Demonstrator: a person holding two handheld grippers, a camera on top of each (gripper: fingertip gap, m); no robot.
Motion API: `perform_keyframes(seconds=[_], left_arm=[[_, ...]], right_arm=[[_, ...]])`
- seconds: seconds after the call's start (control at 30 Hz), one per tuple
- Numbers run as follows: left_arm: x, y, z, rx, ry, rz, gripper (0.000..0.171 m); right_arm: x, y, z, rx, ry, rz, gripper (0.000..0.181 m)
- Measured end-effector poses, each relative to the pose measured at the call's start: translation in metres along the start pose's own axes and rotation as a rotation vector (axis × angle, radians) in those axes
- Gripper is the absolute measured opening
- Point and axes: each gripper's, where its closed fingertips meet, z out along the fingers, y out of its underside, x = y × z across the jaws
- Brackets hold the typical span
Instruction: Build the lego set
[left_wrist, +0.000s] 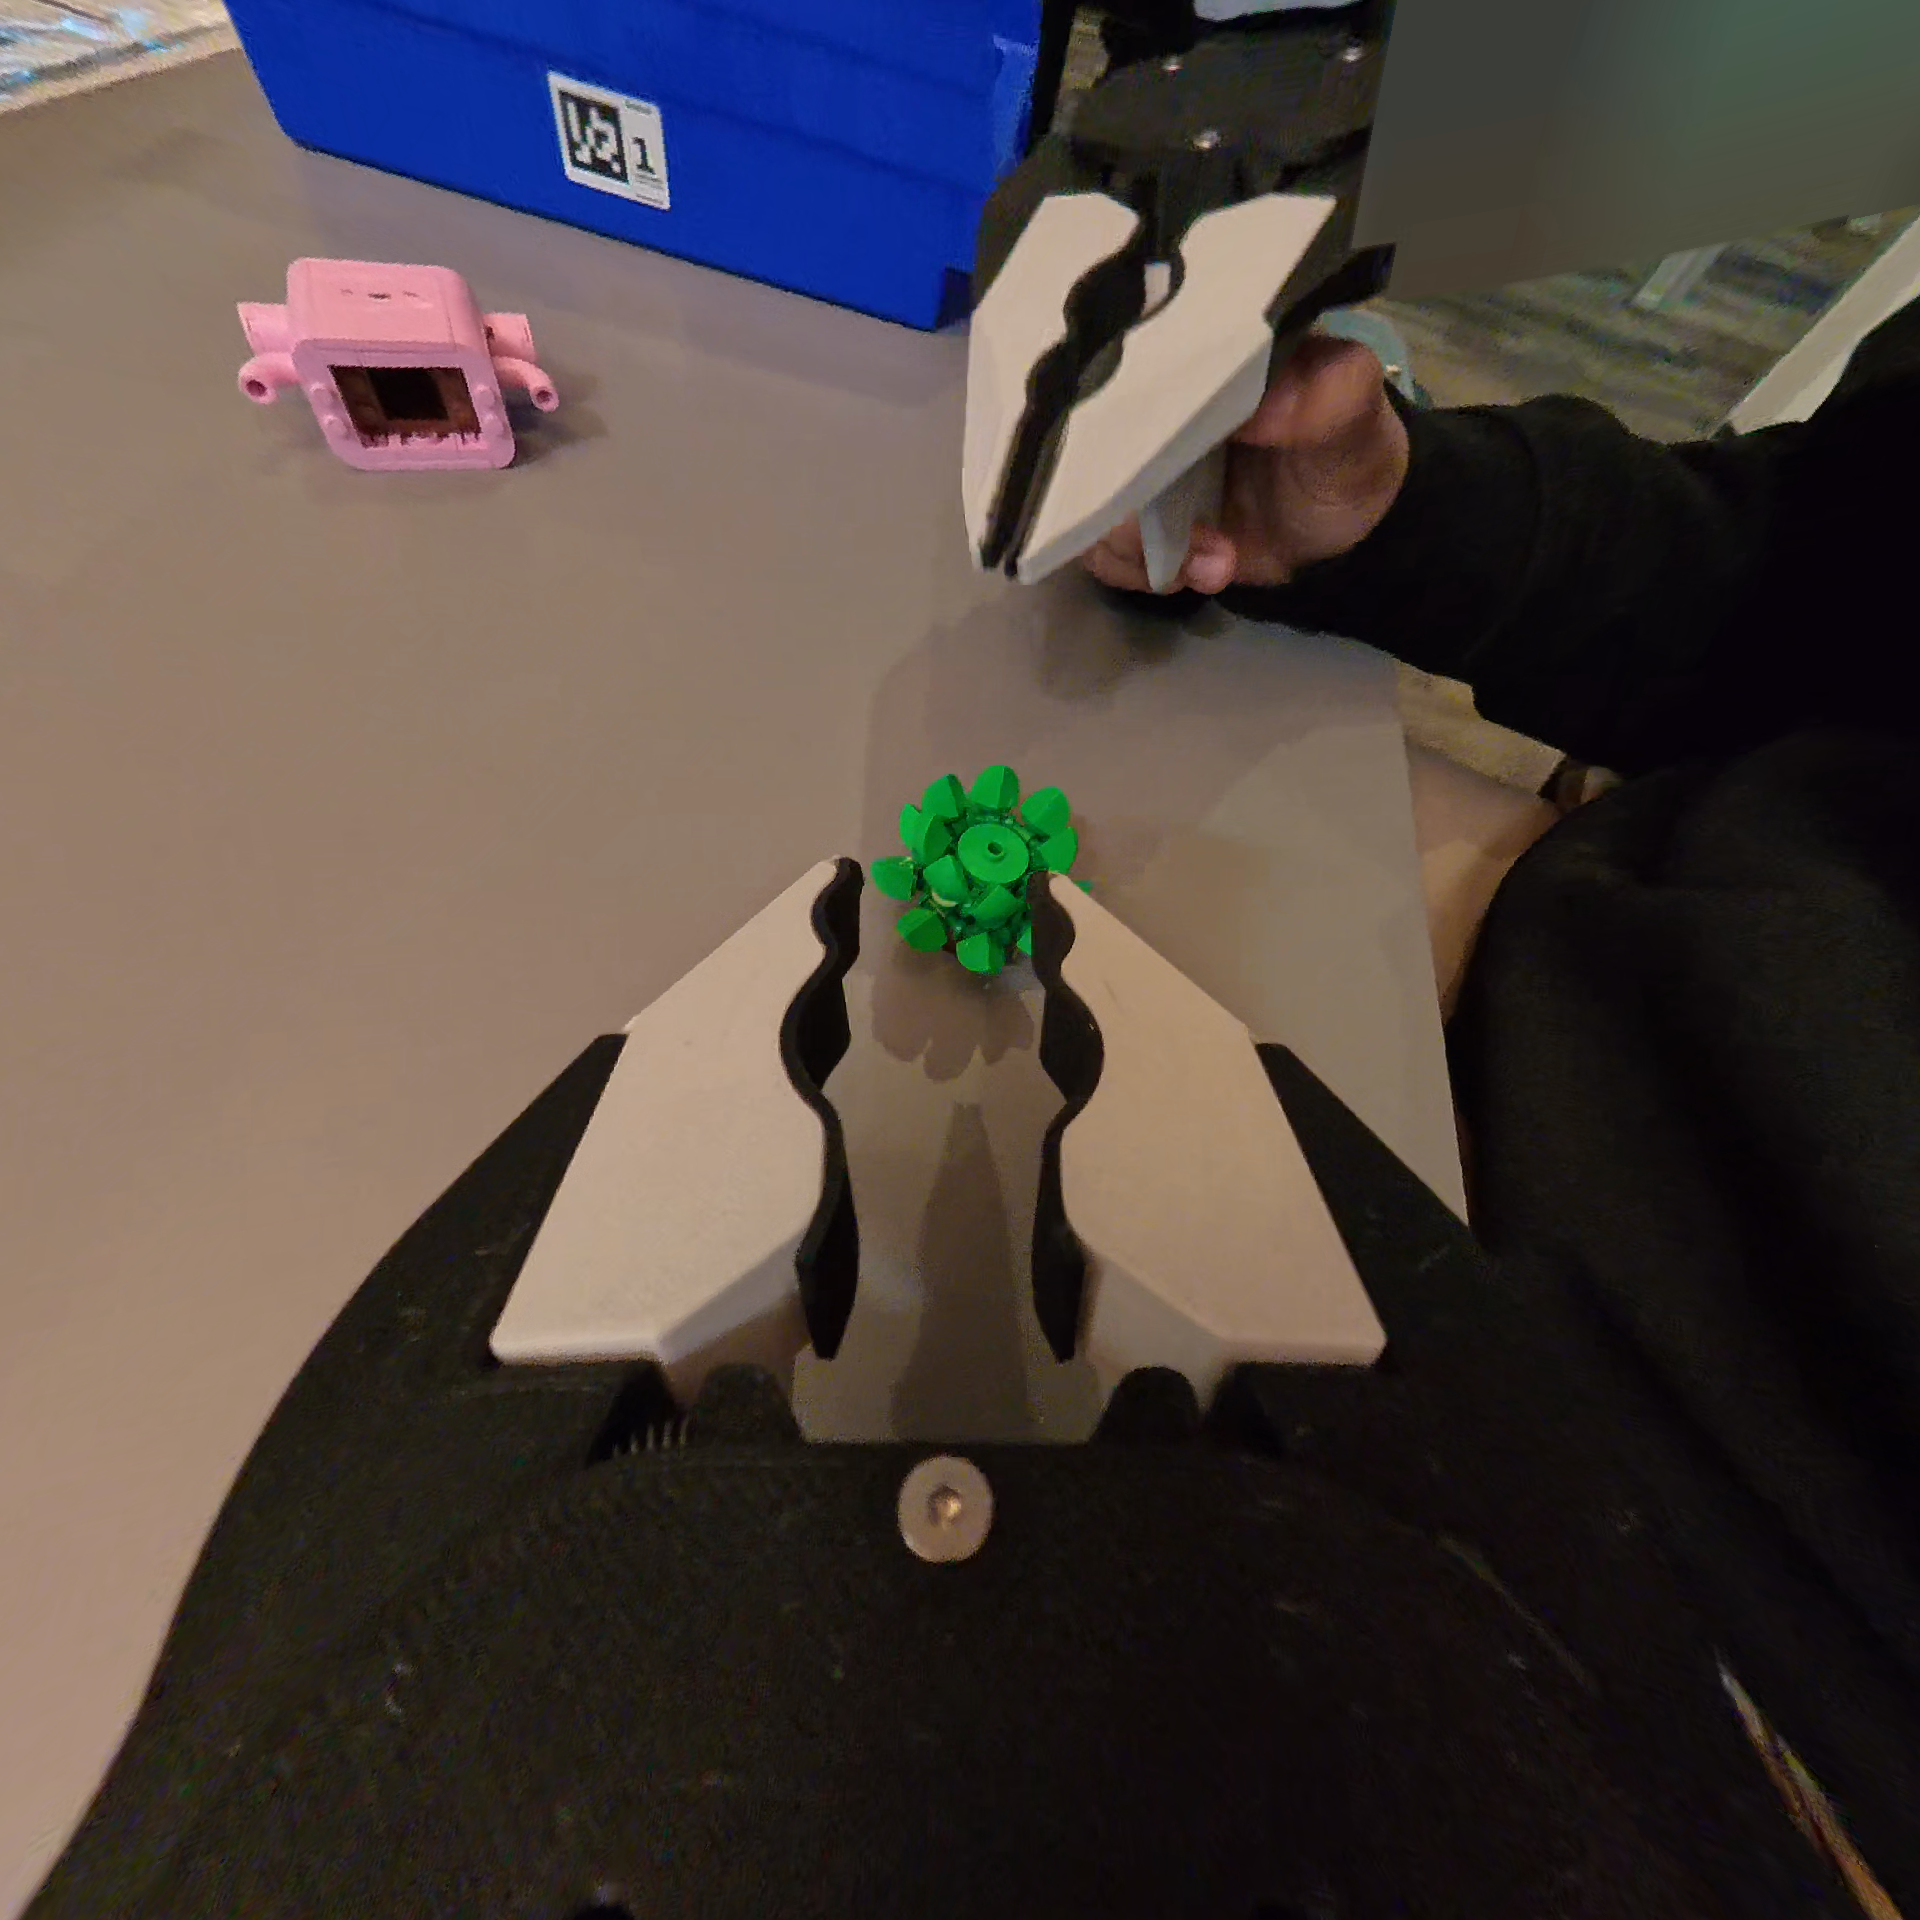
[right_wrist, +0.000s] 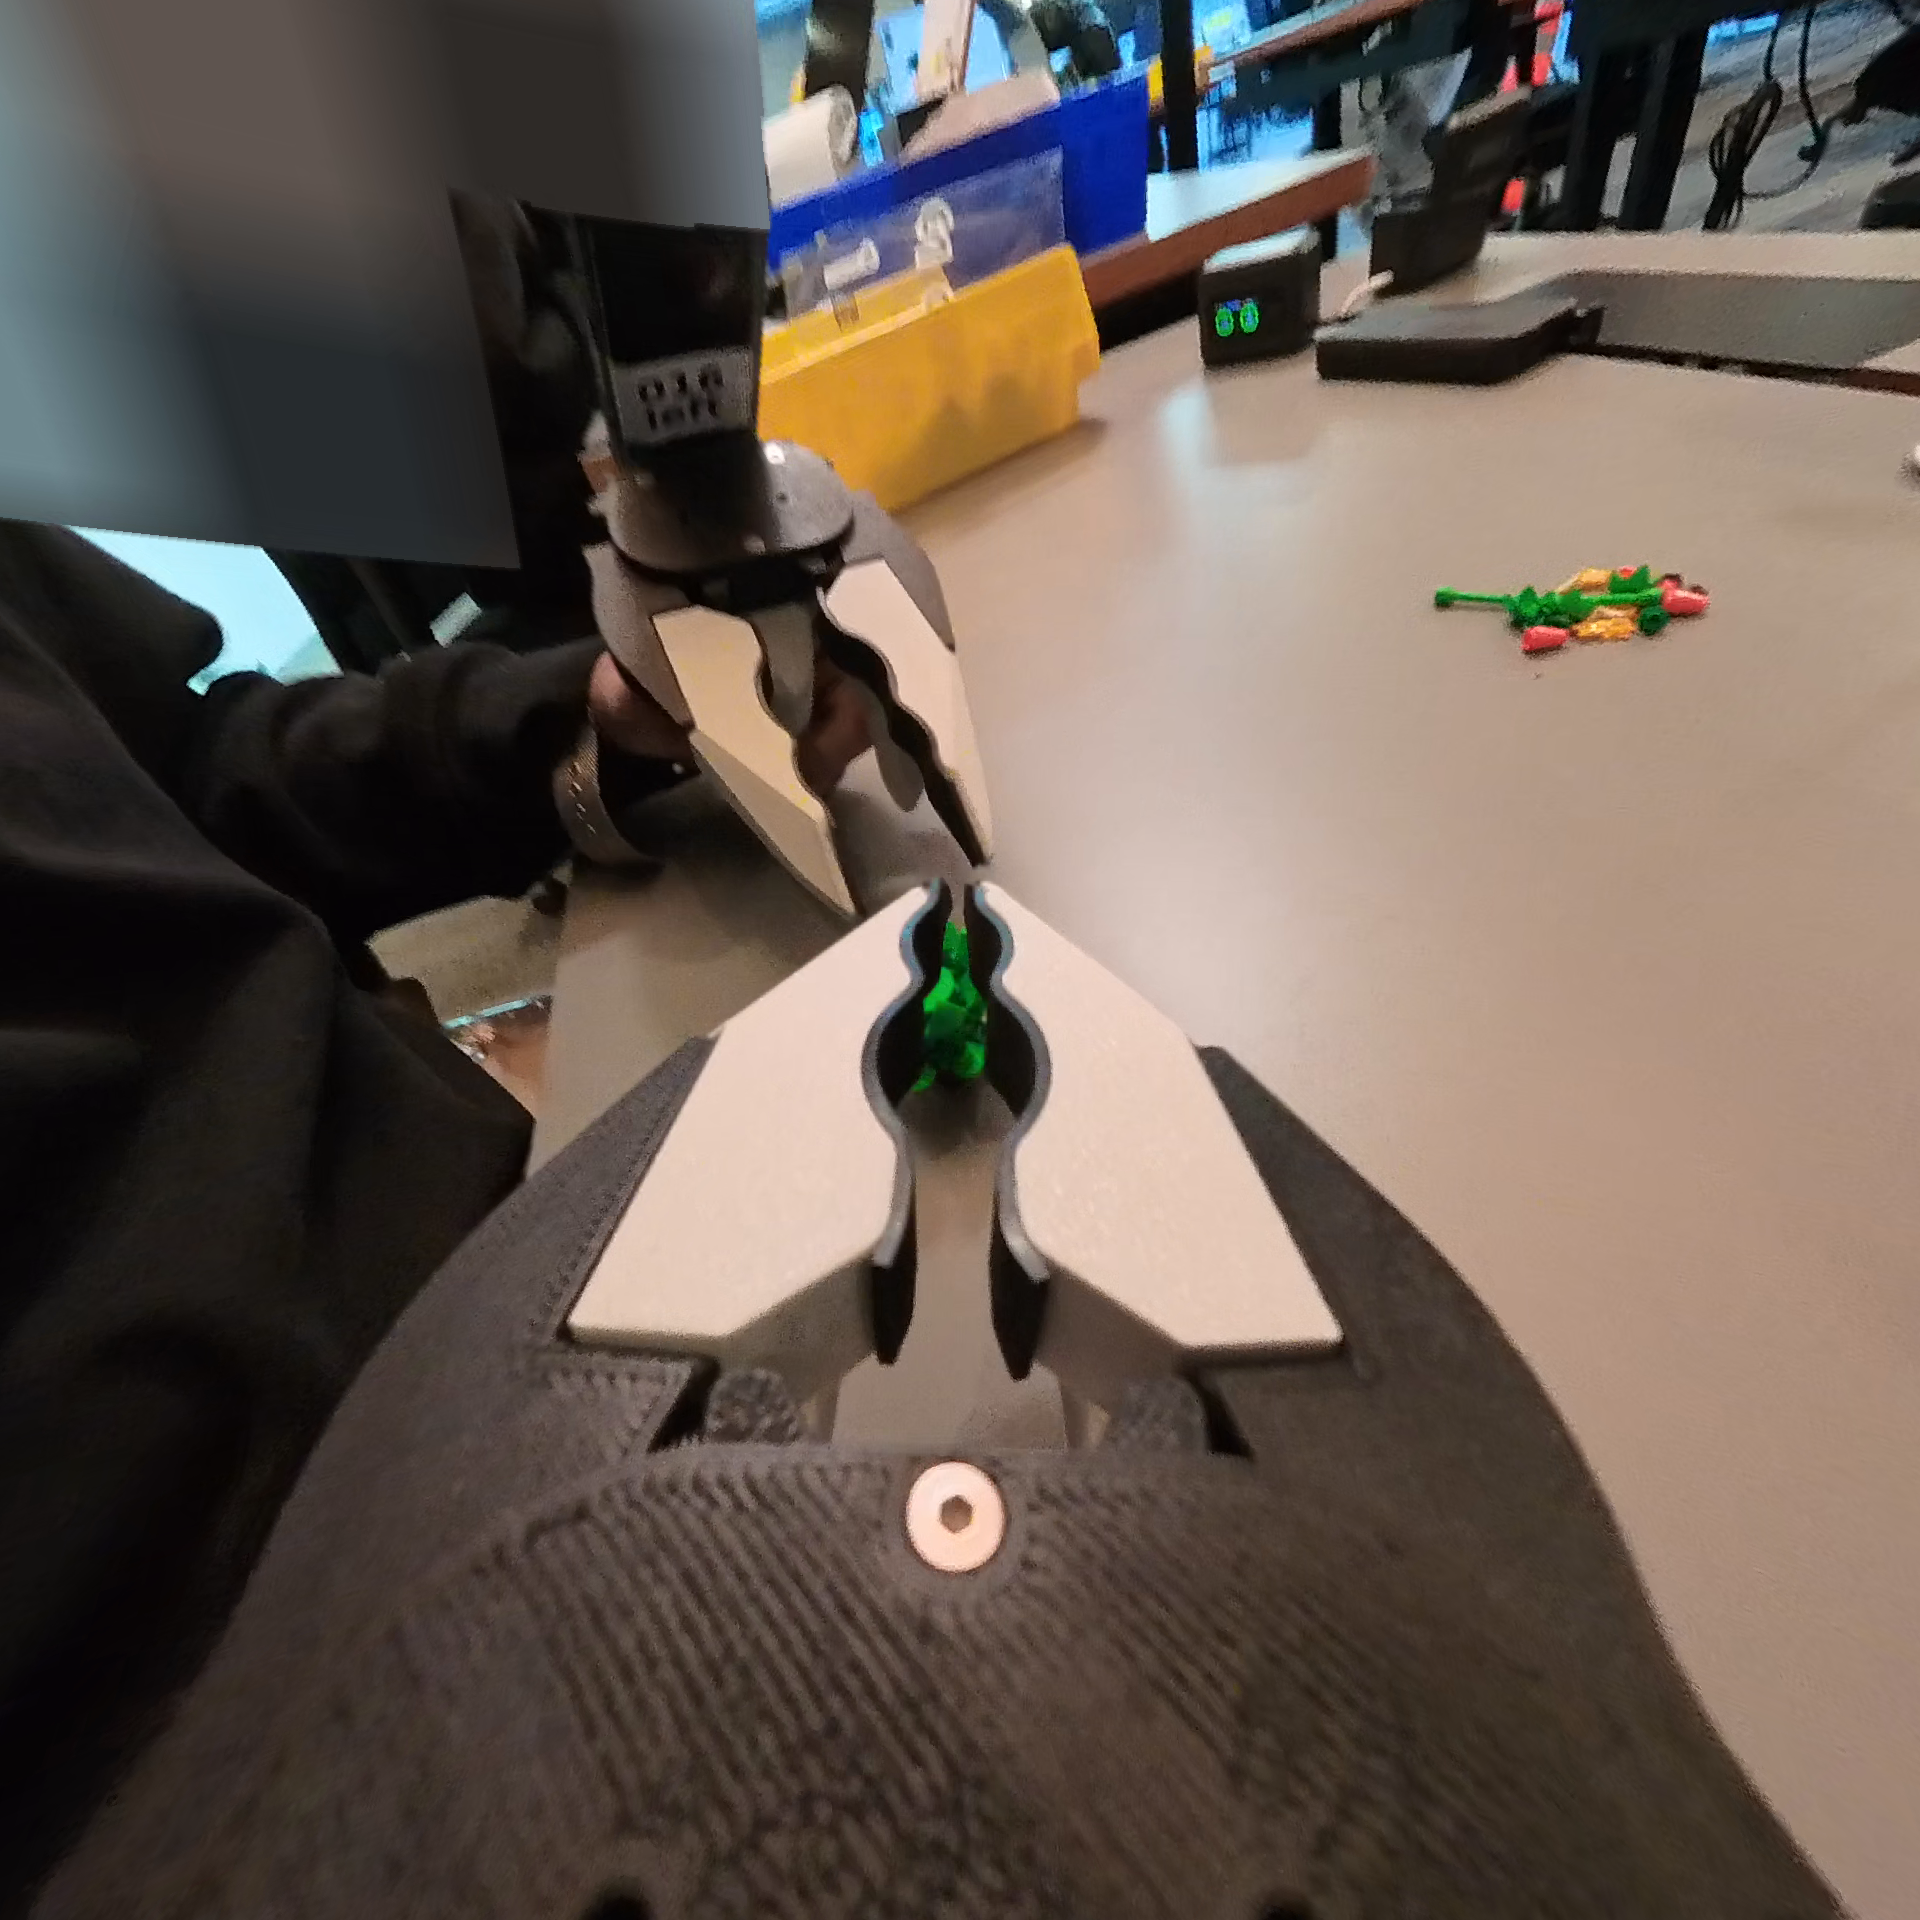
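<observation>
In the left wrist view, the left gripper (left_wrist: 951, 883) fills the lower frame with its jaws spread; the green leafy lego cluster (left_wrist: 977, 868) sits on the grey table (left_wrist: 468, 831) at the fingertips, nearer the right finger, contact unclear. Above it, right of centre, the right gripper (left_wrist: 1003, 561) points down, jaws nearly pressed together and holding nothing. Toward the upper left lies a pink lego pot (left_wrist: 400, 364), and beyond it a blue bin (left_wrist: 727, 125) bearing a white sticker with a black square marker (left_wrist: 610, 140).
</observation>
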Motion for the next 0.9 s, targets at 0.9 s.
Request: perform_keyframes(seconds=[0.9], left_arm=[[0.005,0.008,0.002,-0.051,0.018,0.015,0.007]], right_arm=[[-0.009,0.034,0.027,-0.532,0.255,-0.113,0.000]])
